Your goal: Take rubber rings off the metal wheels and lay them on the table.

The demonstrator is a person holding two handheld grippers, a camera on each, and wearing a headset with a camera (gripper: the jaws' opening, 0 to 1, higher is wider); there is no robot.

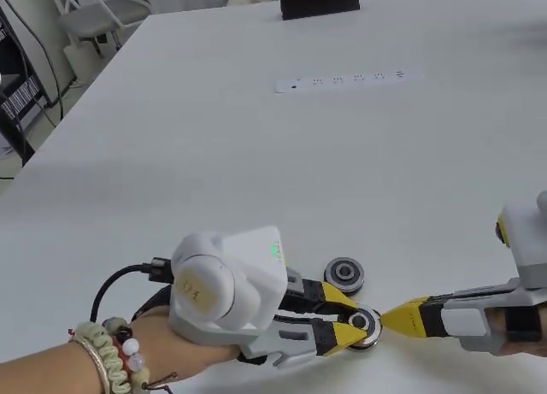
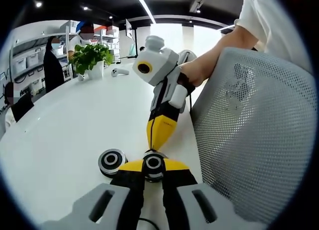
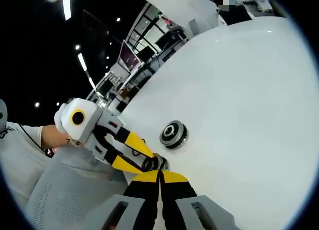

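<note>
A metal wheel with a black rubber ring (image 1: 366,322) lies near the white table's (image 1: 256,155) front edge. My left gripper (image 1: 359,325) is shut on it, one yellow finger on each side. The same wheel (image 2: 153,162) sits between the left gripper's (image 2: 153,167) tips. My right gripper (image 1: 386,318) comes in from the right with jaws shut, its yellow tip touching that wheel's rim; I cannot tell if it pinches the ring. A second wheel with its ring (image 1: 344,274) (image 2: 112,161) (image 3: 174,134) lies flat just beyond. The right gripper (image 3: 159,175) meets the held wheel (image 3: 158,163).
A built-in socket strip (image 1: 349,79) lies at the table's middle, and a black object (image 1: 320,1) stands at its far edge. Chairs (image 1: 111,14) stand off the far left corner. A mesh chair back (image 2: 249,130) is close by. A potted plant (image 2: 89,58) stands further along the table.
</note>
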